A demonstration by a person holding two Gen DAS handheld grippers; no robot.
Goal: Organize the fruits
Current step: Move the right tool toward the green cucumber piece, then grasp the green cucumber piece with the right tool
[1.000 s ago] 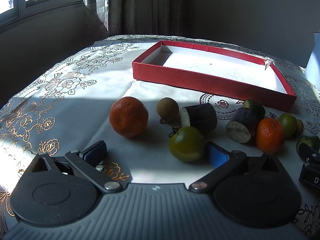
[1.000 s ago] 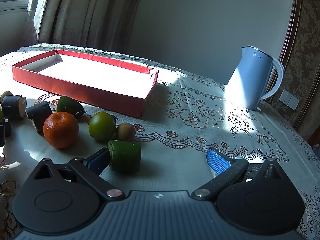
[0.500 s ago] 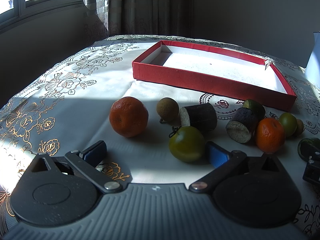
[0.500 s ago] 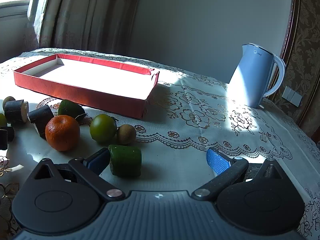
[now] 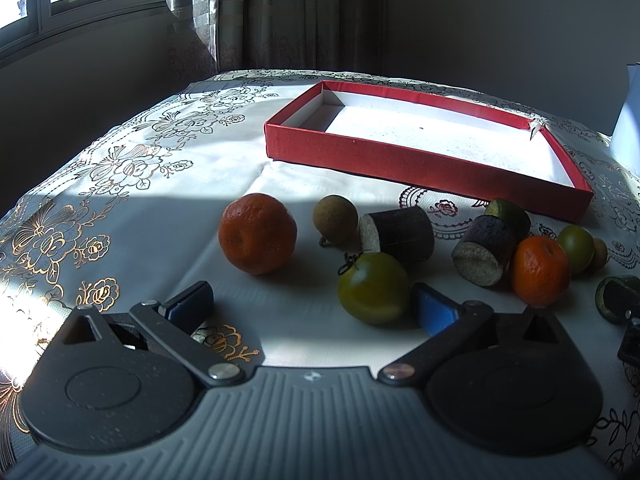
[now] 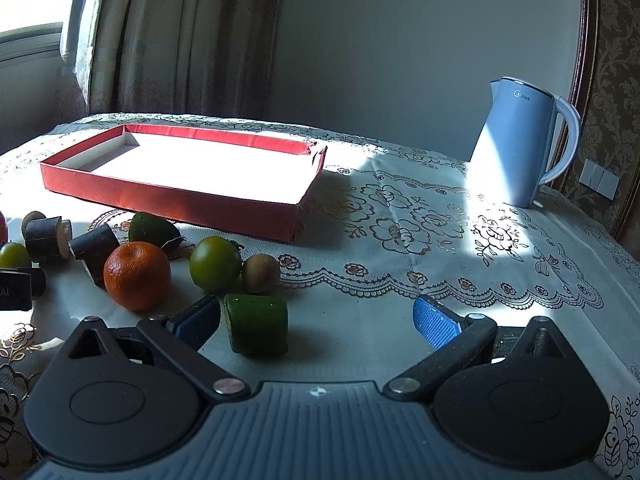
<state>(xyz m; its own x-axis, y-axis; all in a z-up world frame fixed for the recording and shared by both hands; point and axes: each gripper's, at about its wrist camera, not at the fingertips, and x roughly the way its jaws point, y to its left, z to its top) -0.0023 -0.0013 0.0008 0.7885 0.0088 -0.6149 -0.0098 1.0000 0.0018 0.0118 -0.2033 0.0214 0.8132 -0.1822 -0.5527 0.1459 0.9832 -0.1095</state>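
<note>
Both grippers hover low over the tablecloth (image 6: pixel 400 216), each with its 2 blue-padded fingers spread wide and holding nothing. Between the fingers of the left gripper (image 5: pixel 312 306) lies bare cloth, with a green round fruit (image 5: pixel 373 287) just beside its right pad. Farther off sit an orange (image 5: pixel 258 238), a small brown fruit (image 5: pixel 335 214) and 2 dark cut cylinders (image 5: pixel 398 229). For the right gripper (image 6: pixel 318 320), a green cut chunk (image 6: pixel 256 330) rests just beside the left pad. Behind it sit another orange (image 6: pixel 137 275), a green fruit (image 6: pixel 215 263) and a brown one (image 6: pixel 261 273). Beyond the fruits stands the shallow red tray (image 6: pixel 176 200), nothing in it. A pale blue kettle (image 6: pixel 520 140) stands at the right.
</note>
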